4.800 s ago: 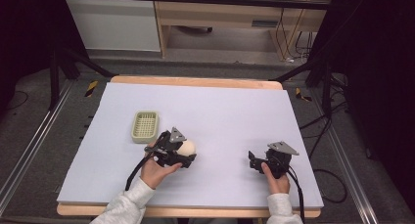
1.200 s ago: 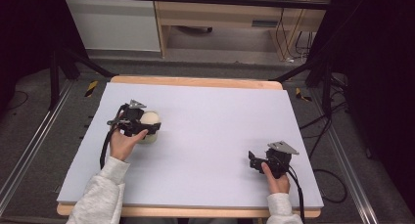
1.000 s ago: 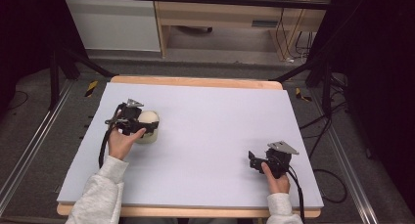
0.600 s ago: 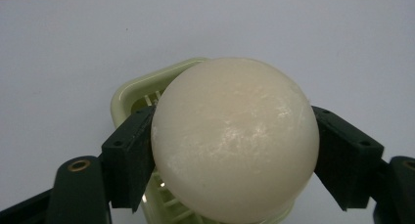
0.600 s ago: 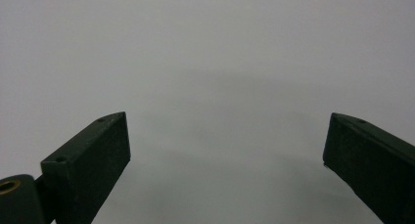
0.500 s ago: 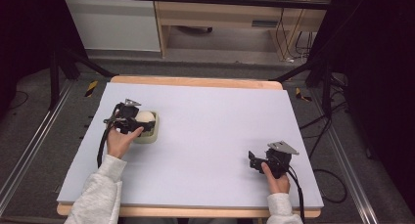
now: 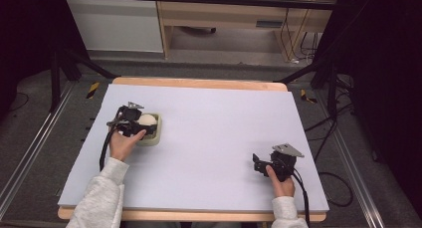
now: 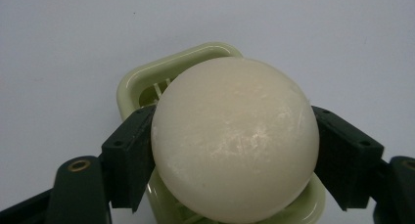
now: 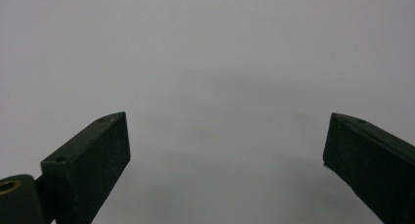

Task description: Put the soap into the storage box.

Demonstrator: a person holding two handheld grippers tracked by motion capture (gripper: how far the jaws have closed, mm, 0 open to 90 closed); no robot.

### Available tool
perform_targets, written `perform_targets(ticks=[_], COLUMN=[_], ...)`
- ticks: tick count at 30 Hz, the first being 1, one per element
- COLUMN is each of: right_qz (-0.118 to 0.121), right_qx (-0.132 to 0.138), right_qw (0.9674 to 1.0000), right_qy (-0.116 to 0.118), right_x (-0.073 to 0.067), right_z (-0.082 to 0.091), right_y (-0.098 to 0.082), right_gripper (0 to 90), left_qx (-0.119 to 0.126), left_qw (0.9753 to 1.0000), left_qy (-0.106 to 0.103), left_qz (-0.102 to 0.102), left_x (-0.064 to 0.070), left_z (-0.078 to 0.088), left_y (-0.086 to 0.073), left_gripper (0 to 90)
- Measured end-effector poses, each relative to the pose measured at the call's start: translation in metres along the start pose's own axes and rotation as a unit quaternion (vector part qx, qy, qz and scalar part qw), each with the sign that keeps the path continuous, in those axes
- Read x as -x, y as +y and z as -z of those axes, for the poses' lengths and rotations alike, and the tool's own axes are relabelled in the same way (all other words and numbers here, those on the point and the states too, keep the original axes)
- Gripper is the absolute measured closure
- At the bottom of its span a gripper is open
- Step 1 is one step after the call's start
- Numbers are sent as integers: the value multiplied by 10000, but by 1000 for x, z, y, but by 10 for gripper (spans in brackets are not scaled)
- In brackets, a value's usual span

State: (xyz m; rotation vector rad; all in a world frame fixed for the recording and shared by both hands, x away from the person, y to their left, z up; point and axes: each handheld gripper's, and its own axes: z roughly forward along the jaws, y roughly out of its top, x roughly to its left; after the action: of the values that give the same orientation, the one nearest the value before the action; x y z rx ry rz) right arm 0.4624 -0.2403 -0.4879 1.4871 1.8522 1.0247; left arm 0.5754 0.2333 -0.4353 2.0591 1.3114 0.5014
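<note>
Left claw [image 8: 230,150] clenched on cream ball [image 8: 235,141] over green tray [image 8: 142,82]; right claw [image 9: 227,150] released, empty.

A pale lilac rectangular sheet [image 7: 219,138] covered a light wooden table [image 7: 199,82], whose edge showed along the far side. Beyond it stood a pale wooden cabinet [image 7: 224,14] and a white panel [image 7: 114,24]. Black cables [image 7: 298,44] hung at the right. A grey floor [image 7: 45,133] surrounded the table.

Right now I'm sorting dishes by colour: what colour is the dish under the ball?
Pale green dish, clearest in the left gripper view.
</note>
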Motion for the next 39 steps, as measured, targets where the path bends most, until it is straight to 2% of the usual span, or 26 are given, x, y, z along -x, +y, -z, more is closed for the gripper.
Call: perform_targets(ticks=[13, 25, 39], right_qz=[1, 10, 32], right_qx=[7, 11, 19], right_qw=[10000, 10000, 10000], right_qy=[5, -7, -14], right_x=[0, 0, 0], right_z=[0, 0, 0], right_y=[0, 0, 0], right_gripper=[39, 40, 40], left_qx=[-135, -139, -170], left_qw=[9999, 9999, 9998], left_qy=[55, 90, 103], left_qz=[-47, -7, -73], left_x=[0, -2, 0], left_z=[-6, -8, -10], left_y=[-3, -4, -5], left_gripper=[242, 242, 241])
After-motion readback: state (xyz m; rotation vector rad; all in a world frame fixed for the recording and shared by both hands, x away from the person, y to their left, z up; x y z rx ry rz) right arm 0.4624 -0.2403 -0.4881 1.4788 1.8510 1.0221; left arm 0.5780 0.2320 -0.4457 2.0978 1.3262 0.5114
